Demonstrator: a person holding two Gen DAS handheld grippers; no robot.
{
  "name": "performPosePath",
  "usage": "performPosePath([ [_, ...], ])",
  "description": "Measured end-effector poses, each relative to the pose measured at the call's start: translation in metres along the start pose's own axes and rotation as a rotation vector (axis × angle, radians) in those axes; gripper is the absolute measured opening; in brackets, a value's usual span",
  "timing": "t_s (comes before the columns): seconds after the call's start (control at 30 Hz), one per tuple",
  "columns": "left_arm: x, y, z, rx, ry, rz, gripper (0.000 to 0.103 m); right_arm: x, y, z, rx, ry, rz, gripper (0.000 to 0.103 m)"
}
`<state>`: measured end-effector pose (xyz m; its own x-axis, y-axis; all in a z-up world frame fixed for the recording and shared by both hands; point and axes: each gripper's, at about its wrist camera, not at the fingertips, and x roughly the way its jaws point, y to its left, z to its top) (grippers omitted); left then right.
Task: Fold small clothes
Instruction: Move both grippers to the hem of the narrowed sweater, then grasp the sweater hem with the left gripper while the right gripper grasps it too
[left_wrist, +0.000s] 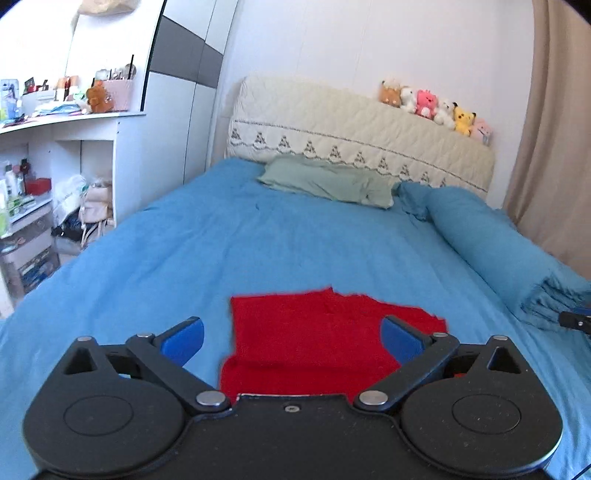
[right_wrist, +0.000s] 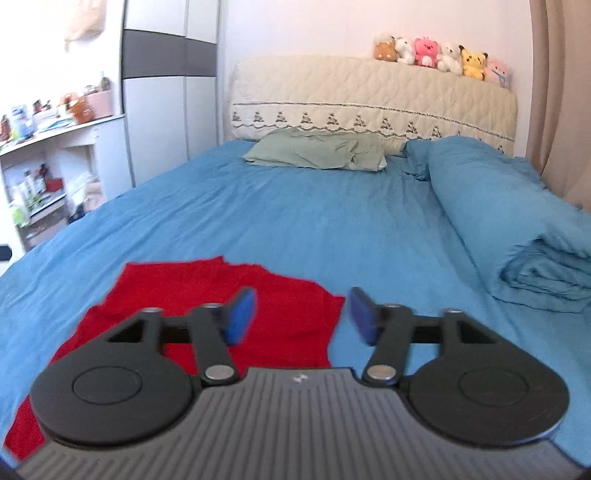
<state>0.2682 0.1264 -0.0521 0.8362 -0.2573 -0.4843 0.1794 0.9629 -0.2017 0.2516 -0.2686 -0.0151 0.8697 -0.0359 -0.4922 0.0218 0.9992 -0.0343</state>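
Note:
A small red garment lies flat on the blue bedsheet, near the front of the bed. My left gripper hovers over its near part, jaws wide open and empty, blue pads on either side. In the right wrist view the same red garment lies to the lower left. My right gripper is open and empty above the garment's right edge, its left pad over the red cloth, its right pad over the sheet.
A rolled and folded blue duvet lies along the bed's right side. A green pillow sits at the quilted headboard, which has plush toys on top. Cluttered shelves and a wardrobe stand at left. A curtain hangs at right.

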Motion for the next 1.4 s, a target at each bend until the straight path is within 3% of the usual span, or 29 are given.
performPosePath([
  [0.07,-0.018,0.002,-0.014,-0.010,0.049,-0.002,0.103,-0.036,0.001,-0.010,-0.008,0.008,0.006,0.102],
  [0.2,-0.045,0.011,-0.059,-0.030,0.175,-0.014,0.103,-0.095,0.001,-0.049,-0.014,0.068,0.050,0.103],
  [0.33,-0.050,0.023,-0.114,-0.078,0.309,-0.030,0.102,-0.123,0.001,-0.105,0.002,0.152,0.063,0.103],
  [0.5,-0.040,0.031,-0.162,-0.120,0.409,-0.011,0.083,-0.121,-0.001,-0.172,0.049,0.249,0.053,0.103],
  [0.7,-0.020,0.031,-0.182,-0.128,0.437,0.034,0.063,-0.109,0.001,-0.218,0.121,0.329,0.010,0.100],
  [0.9,-0.011,0.042,-0.188,-0.174,0.426,0.085,0.061,-0.101,0.001,-0.225,0.131,0.345,0.018,0.100],
  [1.17,-0.009,0.047,-0.194,-0.190,0.444,0.084,0.054,-0.080,-0.005,-0.230,0.161,0.365,-0.008,0.098],
  [1.27,-0.008,0.047,-0.194,-0.190,0.448,0.079,0.046,-0.078,-0.006,-0.235,0.179,0.374,0.005,0.092],
  [1.4,-0.007,0.044,-0.193,-0.180,0.455,0.071,0.020,-0.073,-0.001,-0.242,0.186,0.403,0.033,0.079],
])
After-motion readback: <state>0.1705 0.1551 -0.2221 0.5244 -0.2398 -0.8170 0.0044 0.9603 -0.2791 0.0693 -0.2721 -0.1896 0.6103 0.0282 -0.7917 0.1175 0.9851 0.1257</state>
